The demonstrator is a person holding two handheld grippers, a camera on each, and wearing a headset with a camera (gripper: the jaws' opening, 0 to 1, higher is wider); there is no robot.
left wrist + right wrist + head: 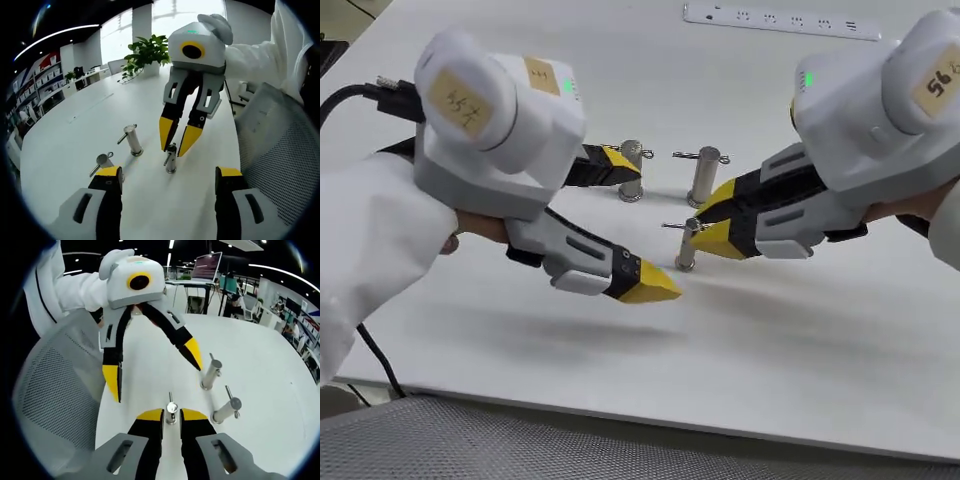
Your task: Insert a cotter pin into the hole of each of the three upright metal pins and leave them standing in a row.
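Jaws of the left gripper are standing spread wide, a white-sleeved hand tilting it down toward the bench. Opposite, the right gripper is pointing in, its jaws drawn narrow on either side of the top of the nearest pin; whether they are pressing it, I cannot tell. A cotter pin is sticking through that top. Behind, the far-left pin and far-right pin are standing upright, each carrying its own. The left gripper view is adding a plant; the right gripper view, a mesh chair.
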